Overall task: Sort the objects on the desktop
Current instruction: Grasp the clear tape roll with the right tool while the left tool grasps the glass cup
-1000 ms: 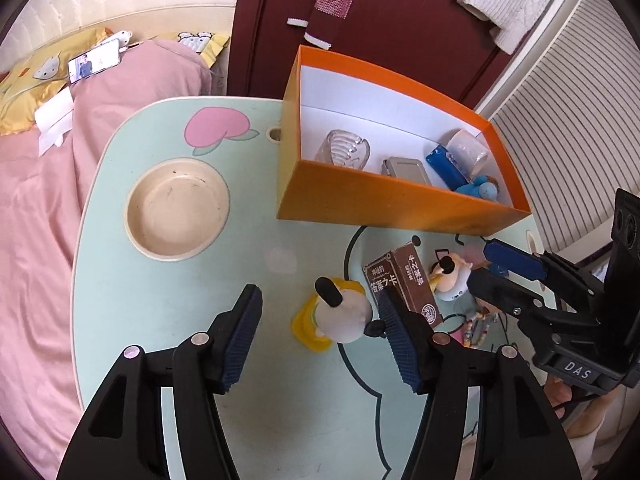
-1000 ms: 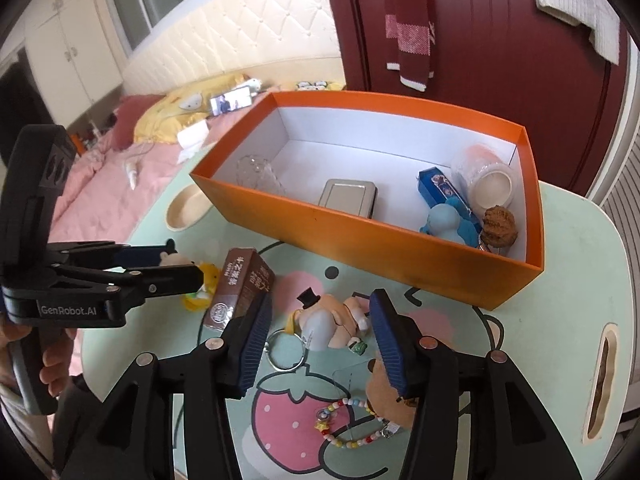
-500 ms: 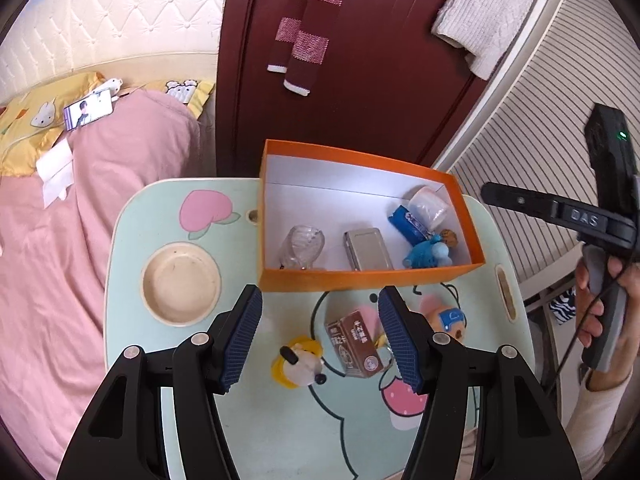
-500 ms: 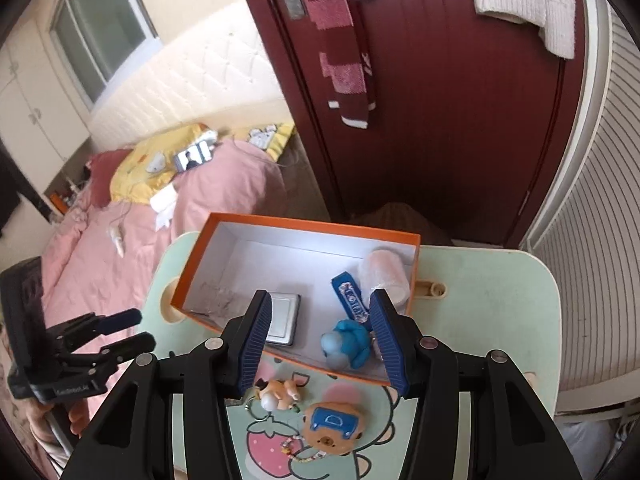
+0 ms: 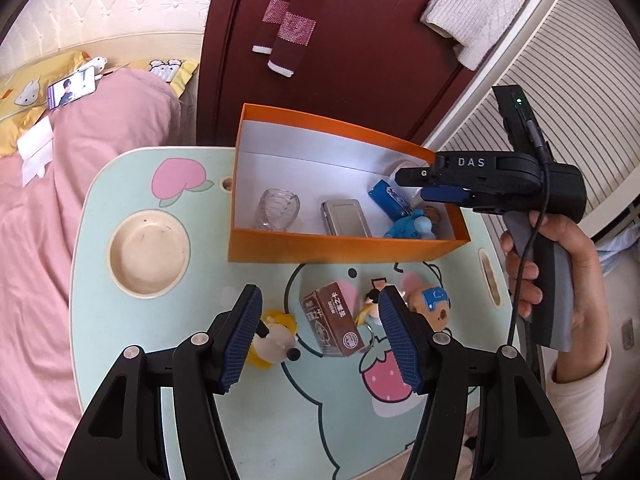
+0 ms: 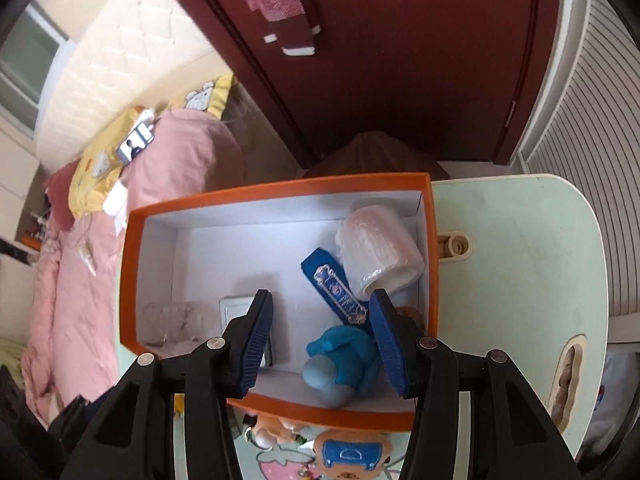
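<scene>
A person's two handheld grippers are hovering over a mint-green cartoon table [image 5: 132, 360] in a bedroom. The left gripper [image 5: 320, 338] is hanging above the table with its jaws standing apart and nothing between the pads. Below and between those jaws a brown carton [image 5: 334, 324] is lying on its side; a white and yellow plush toy [image 5: 274, 344] is sitting just beside the left pad, and a bear-faced plush [image 5: 430, 306] is lying just past the right pad. Beyond the fingertips an orange box [image 5: 344, 250] is standing, holding a clear glass [image 5: 278, 210], a grey tin [image 5: 346, 218], a blue tube [image 6: 338, 290], a blue toy figure [image 6: 340, 364] and a wrapped white roll [image 6: 380, 254]. The right gripper [image 6: 320, 338], held in a hand [image 5: 560, 280] at the table's far side, is reaching over the box's right end, jaws likewise apart and empty; the blue toy figure is lying directly under them, the tube just ahead, the tin beneath the left pad. A cream bowl [image 5: 150, 252] is resting well left of the left gripper.
</scene>
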